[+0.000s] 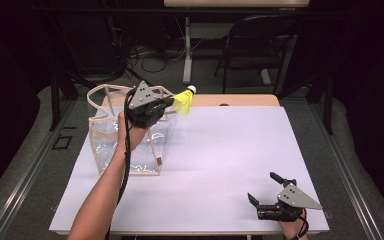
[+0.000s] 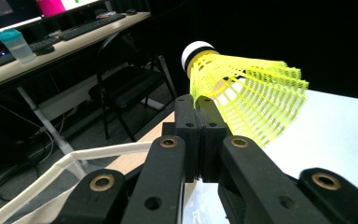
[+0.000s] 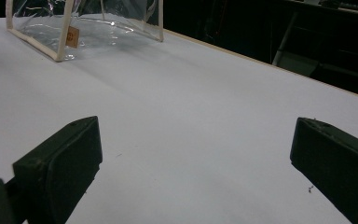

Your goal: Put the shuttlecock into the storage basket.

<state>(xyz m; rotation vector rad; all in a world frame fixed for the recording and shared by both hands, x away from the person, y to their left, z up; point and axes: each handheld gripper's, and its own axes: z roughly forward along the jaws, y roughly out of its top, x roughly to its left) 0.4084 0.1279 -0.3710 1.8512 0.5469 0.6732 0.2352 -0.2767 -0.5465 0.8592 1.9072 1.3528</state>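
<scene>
A yellow shuttlecock [image 1: 183,100] with a white cork tip is held in the air by my left gripper [image 1: 169,102], which is shut on the edge of its mesh skirt. In the left gripper view the shuttlecock [image 2: 247,95] fans out to the right of the closed jaws of the left gripper [image 2: 198,105]. The hand holds it above the right rim of a clear plastic bag [image 1: 112,135] with cream trim and handles. My right gripper [image 1: 262,187] rests near the table's front right corner, jaws wide open on nothing. The right gripper [image 3: 191,154] faces the bag [image 3: 81,25] across the table.
The white table top [image 1: 215,160] spans most of the high view. A black folding chair [image 1: 260,45] and a desk leg stand behind the far edge. In the left gripper view a desk with keyboards and a bottle [image 2: 17,45] is at the upper left.
</scene>
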